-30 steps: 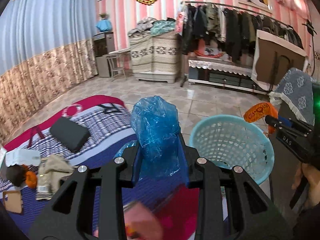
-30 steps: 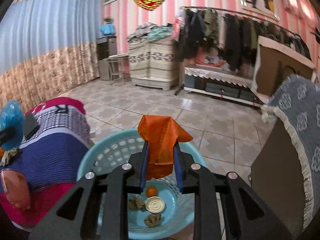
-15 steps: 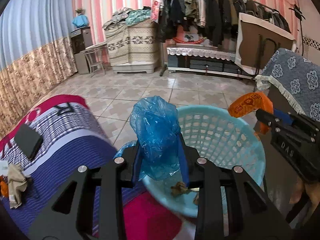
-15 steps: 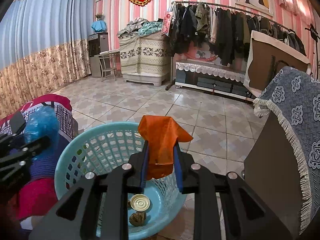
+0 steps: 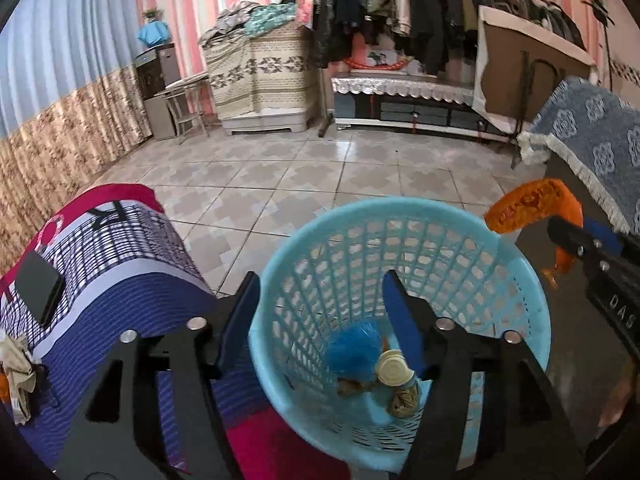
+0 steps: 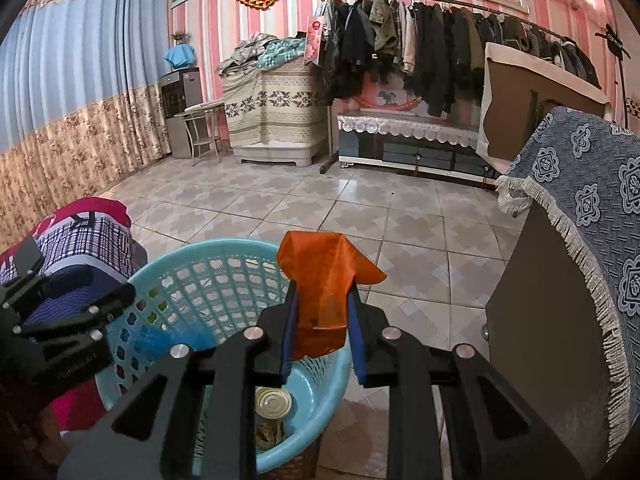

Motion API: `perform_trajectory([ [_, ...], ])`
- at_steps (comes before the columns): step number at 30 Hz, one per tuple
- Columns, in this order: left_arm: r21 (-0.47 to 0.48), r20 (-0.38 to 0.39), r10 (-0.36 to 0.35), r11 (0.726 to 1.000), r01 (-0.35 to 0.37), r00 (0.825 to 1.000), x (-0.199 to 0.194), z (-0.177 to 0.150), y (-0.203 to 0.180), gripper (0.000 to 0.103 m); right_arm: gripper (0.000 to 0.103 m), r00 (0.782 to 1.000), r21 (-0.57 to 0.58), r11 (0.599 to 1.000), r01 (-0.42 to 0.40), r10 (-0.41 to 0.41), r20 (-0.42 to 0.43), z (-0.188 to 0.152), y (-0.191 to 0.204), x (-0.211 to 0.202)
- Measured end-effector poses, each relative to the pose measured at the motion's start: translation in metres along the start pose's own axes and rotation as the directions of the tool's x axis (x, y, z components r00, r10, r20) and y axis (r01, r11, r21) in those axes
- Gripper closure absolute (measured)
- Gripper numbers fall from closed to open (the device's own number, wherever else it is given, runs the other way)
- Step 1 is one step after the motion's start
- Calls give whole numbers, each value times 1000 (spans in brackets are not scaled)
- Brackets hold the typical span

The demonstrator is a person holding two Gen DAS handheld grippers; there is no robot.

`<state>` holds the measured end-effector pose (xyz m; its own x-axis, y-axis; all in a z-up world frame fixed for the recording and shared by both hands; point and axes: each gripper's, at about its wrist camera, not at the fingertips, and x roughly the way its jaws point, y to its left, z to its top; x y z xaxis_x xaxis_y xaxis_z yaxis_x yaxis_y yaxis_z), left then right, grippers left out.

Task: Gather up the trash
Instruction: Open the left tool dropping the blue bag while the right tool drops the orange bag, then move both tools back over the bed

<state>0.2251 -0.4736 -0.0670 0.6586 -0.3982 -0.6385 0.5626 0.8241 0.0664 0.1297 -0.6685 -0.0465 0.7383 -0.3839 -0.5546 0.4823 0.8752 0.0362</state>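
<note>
A light blue plastic basket (image 5: 516,276) stands on the floor below both grippers. My left gripper (image 5: 322,300) hovers over it with its jaws opening and nothing between them. The blue plastic bag (image 5: 352,346) lies blurred inside the basket, beside a can (image 5: 394,368) and brown scraps. In the right wrist view the basket (image 6: 200,252) sits low left, with the blue bag (image 6: 180,338) and the can (image 6: 274,402) inside. My right gripper (image 6: 322,312) is shut on an orange bag (image 6: 324,280) above the basket's rim. From the left wrist view that orange bag (image 5: 528,204) shows at the right.
A bed with a blue, white and red blanket (image 5: 100,264) is at the left, with a dark phone (image 5: 38,284) on it. A cabinet under a blue patterned cloth (image 6: 592,216) stands close on the right. Tiled floor (image 6: 320,196) stretches ahead to a clothes rack (image 6: 420,40).
My left gripper moved from over the bed to over the basket, then opened, and the blue bag dropped into the basket. The right gripper kept its hold on the orange bag.
</note>
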Motion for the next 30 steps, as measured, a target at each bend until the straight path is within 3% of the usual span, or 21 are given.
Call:
perform_trajectory([
  [3, -22, 21, 51, 998, -50, 999, -10, -2, 14, 25, 80, 1000, -11, 1000, -11, 10, -7, 0, 7, 1],
  [8, -45, 42, 129, 991, -127, 991, -24, -4, 35, 19, 80, 999, -25, 999, -28, 27, -24, -1, 26, 4],
  [17, -79, 44, 139, 988, -135, 989, -38, -4, 55, 15, 78, 998, -65, 996, -58, 55, -43, -5, 60, 15],
  [20, -75, 55, 141, 988, -137, 988, -44, -3, 55, 13, 59, 998, -84, 995, -51, 48, -42, -6, 67, 15],
  [22, -76, 58, 142, 988, -137, 988, -48, -2, 56, 13, 36, 999, -80, 996, -50, 48, -25, -6, 68, 11],
  [30, -111, 60, 140, 985, -133, 988, -63, 2, 68, 9, 15, 1000, -80, 997, -16, 17, 11, -2, 64, 5],
])
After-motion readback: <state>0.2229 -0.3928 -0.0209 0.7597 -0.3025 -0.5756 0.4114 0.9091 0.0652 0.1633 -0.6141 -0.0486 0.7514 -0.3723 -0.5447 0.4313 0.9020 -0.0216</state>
